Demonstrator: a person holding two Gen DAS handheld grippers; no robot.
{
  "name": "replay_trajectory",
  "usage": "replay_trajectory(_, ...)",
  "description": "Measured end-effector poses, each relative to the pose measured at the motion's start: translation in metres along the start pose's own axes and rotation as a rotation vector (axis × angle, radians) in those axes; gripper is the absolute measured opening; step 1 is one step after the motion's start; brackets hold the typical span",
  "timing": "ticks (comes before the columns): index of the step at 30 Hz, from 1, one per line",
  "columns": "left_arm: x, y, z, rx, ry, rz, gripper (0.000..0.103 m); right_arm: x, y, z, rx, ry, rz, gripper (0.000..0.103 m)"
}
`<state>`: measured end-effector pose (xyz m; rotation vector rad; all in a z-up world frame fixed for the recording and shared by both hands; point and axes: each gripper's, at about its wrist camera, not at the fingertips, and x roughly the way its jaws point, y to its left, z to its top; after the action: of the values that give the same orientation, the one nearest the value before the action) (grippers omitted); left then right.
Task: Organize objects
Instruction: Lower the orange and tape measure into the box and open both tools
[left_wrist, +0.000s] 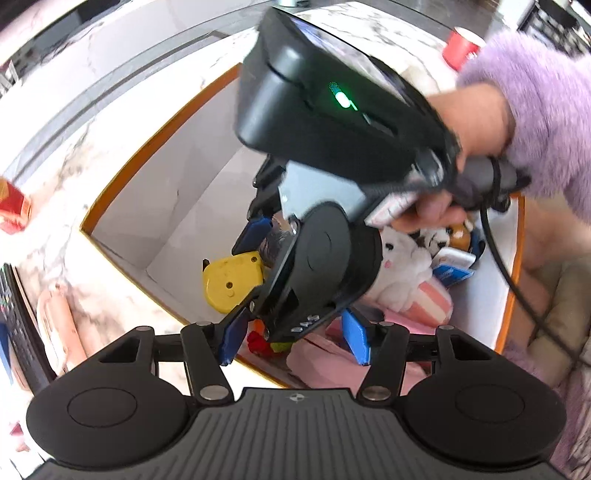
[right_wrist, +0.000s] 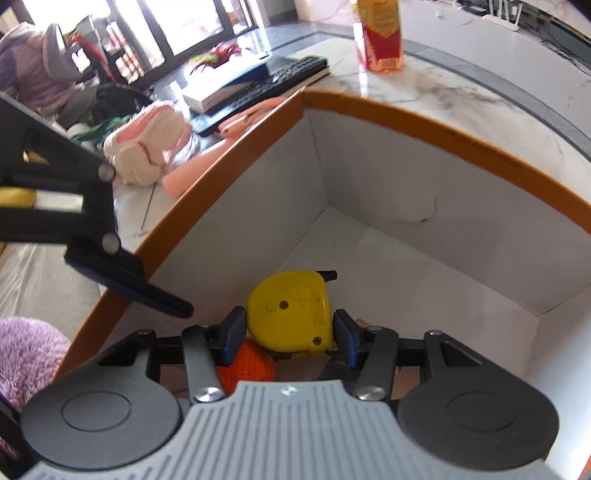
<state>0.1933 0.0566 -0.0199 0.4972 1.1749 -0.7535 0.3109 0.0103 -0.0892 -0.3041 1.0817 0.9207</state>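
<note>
An open box with an orange rim and white inside stands on the marble top. My right gripper reaches down into it, shut on a yellow tape measure; both pads press its sides. Under the tape measure lies an orange knitted thing. In the left wrist view the right gripper's black body is held by a hand in a fuzzy purple sleeve. My left gripper hangs open above the box's near side, nothing between its pads. A white plush toy and pink cloth lie inside.
The far half of the box floor is bare. On the marble top stand a bottle of orange liquid, a black keyboard, a pink-and-white knitted item and a red cup.
</note>
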Motion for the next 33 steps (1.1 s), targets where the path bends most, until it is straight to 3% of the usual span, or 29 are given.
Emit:
replay_trajectory(8, -0.003, -0.004, -0.006, -0.022, 0.017, -0.022, 0.067, -0.003, -0.005, 0.002, 0.061, 0.015, 0.056, 0.055)
replay_trajectory(11, -0.003, -0.002, -0.010, -0.043, 0.011, -0.033, 0.067, 0.000, -0.007, 0.001, 0.084, 0.036, 0.078, 0.042)
replay_trajectory(13, 0.006, 0.006, 0.003, -0.054, 0.008, -0.034, 0.067, 0.002, -0.008, 0.000, 0.103, 0.046, 0.104, 0.025)
replay_trajectory(14, 0.009, 0.009, 0.004, -0.058, 0.007, -0.033, 0.067, 0.002, -0.008, 0.000, 0.113, 0.051, 0.113, 0.024)
replay_trajectory(20, 0.009, -0.001, 0.014, -0.076, 0.005, -0.008, 0.067, -0.011, 0.001, -0.003, 0.090, 0.032, 0.084, 0.024)
replay_trajectory(25, -0.001, -0.014, 0.015, -0.085, -0.030, 0.008, 0.067, -0.045, 0.007, -0.011, 0.077, -0.013, 0.030, 0.026)
replay_trajectory(30, -0.018, -0.036, 0.017, -0.091, -0.112, 0.017, 0.066, -0.089, 0.013, -0.035, 0.095, -0.093, -0.036, 0.026)
replay_trajectory(33, -0.032, -0.051, 0.015, -0.100, -0.194, 0.019, 0.066, -0.118, 0.016, -0.057, 0.120, -0.162, -0.100, 0.031)
